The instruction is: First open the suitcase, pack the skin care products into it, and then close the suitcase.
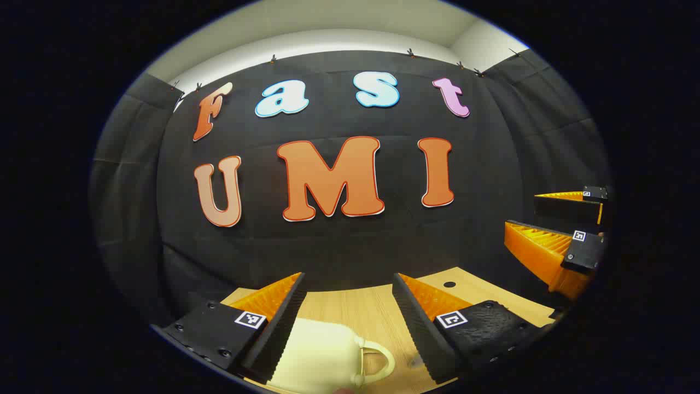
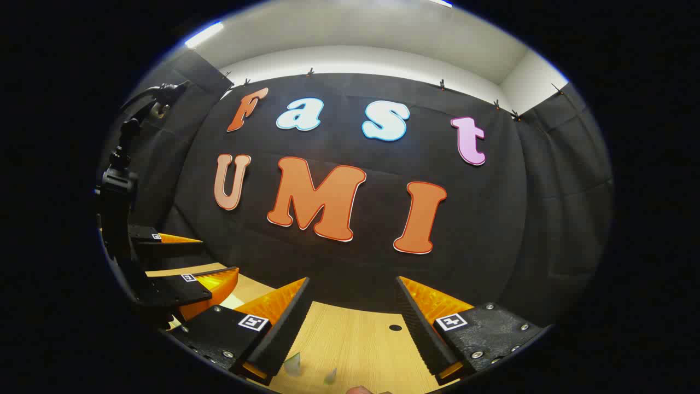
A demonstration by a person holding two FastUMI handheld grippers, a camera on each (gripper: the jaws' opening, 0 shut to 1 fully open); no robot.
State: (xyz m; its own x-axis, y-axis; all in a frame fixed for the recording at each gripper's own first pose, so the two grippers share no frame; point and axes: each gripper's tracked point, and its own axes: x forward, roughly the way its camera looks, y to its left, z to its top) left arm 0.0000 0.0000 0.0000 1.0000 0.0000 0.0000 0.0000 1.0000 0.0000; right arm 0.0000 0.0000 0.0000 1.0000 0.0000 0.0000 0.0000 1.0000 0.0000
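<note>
Left gripper (image 1: 348, 280) fingers spread wide, holding nothing. Between them, low in left gripper view: one cream suitcase (image 1: 320, 354), loop handle (image 1: 377, 361) on its right side, lying on light wood table (image 1: 361, 306). One dark hole (image 1: 449, 284) in tabletop farther back. Right gripper (image 1: 552, 219) seen at far right edge, jaws apart. Right gripper view: right gripper (image 2: 353, 284) likewise spread, empty, above same table (image 2: 355, 339); two small pale-green bits (image 2: 293, 364) at bottom edge, too small to identify. Left gripper (image 2: 186, 257) at left. One square coded marker per finger; no readable brand or label.
</note>
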